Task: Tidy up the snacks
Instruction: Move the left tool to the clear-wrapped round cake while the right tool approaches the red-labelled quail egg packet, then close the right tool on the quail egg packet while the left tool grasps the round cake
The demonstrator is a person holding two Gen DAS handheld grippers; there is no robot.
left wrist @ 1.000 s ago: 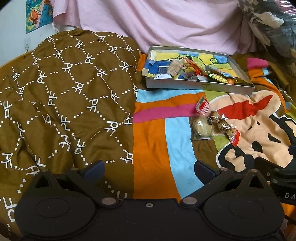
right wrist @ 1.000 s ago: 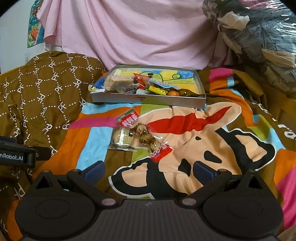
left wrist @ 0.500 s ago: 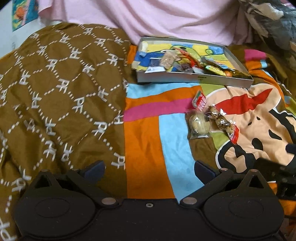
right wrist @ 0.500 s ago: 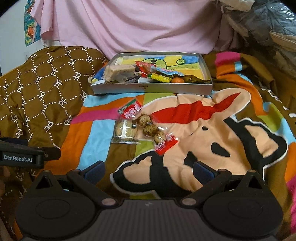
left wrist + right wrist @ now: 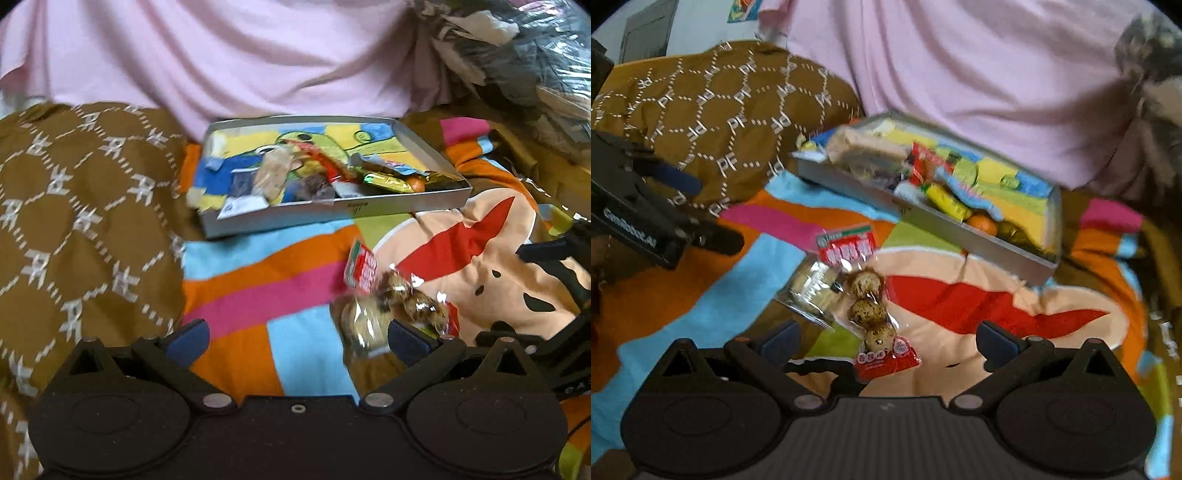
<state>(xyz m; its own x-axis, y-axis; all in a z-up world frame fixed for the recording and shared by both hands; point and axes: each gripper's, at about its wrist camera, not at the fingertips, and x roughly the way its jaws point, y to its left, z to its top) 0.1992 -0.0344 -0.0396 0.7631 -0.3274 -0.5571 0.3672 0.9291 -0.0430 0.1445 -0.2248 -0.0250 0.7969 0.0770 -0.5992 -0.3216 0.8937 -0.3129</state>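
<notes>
Three loose snacks lie on the colourful blanket: a red and green packet (image 5: pixel 847 245), a clear-wrapped biscuit (image 5: pixel 812 290) and a clear pack of speckled eggs (image 5: pixel 873 314). They also show in the left wrist view: the red packet (image 5: pixel 362 271), the biscuit (image 5: pixel 364 325), the egg pack (image 5: pixel 410 301). A shallow grey box (image 5: pixel 406 203) behind them holds several snacks; in the right wrist view the box (image 5: pixel 1001 249) is tilted. My left gripper (image 5: pixel 297 338) is open and empty, just left of the biscuit. My right gripper (image 5: pixel 886 339) is open, with the egg pack between its fingers.
A brown patterned quilt (image 5: pixel 81 229) lies heaped on the left. A pink sheet (image 5: pixel 240 55) hangs behind the box. A pile of bagged clothes (image 5: pixel 517 55) sits at the back right. The left gripper's body (image 5: pixel 646 221) shows at the left of the right wrist view.
Both grippers have moved forward and lower toward the loose snacks. The egg pack now lies between the right fingers, and the biscuit is by the left gripper's right finger. Both stay open.
</notes>
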